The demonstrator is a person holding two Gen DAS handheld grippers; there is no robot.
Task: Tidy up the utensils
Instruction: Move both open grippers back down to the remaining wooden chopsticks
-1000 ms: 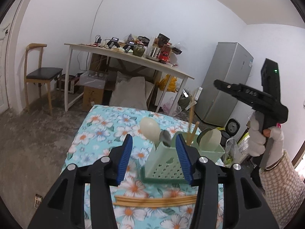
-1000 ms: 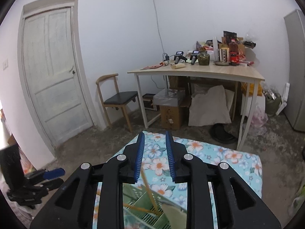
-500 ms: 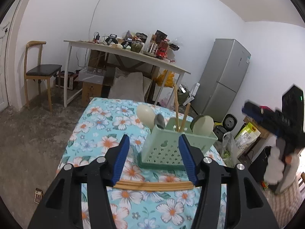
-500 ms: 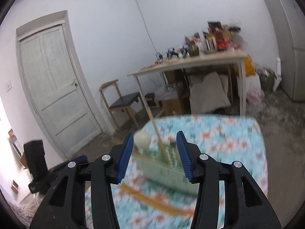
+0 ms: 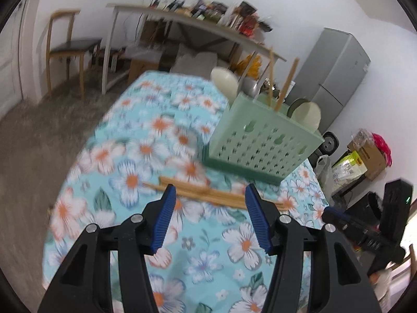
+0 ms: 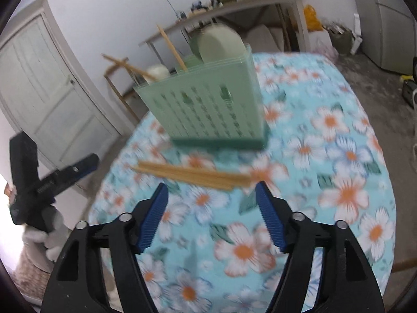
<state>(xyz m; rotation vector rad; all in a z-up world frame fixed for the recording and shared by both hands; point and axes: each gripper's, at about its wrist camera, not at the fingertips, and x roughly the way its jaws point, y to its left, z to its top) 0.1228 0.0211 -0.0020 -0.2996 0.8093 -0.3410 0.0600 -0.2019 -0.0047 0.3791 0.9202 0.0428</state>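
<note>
Two black hand-held tools with blue ribbed pads, held by a person in white gloves.

The left tool (image 5: 208,195) has two black plastic arms with triangular cut-outs, silver screw heads on the knuckles, and blue ridged pads on the inner faces of its fingers (image 5: 164,219); seen from the right camera, its boxy black body carries a strip of small white lettering. The right tool (image 6: 211,193) is built alike, with blue pads and silver screws; from the left camera its upright black block shows a small green light. A white glove (image 6: 39,237) wraps the left grip, above a pale woven sleeve (image 6: 28,271).
</note>
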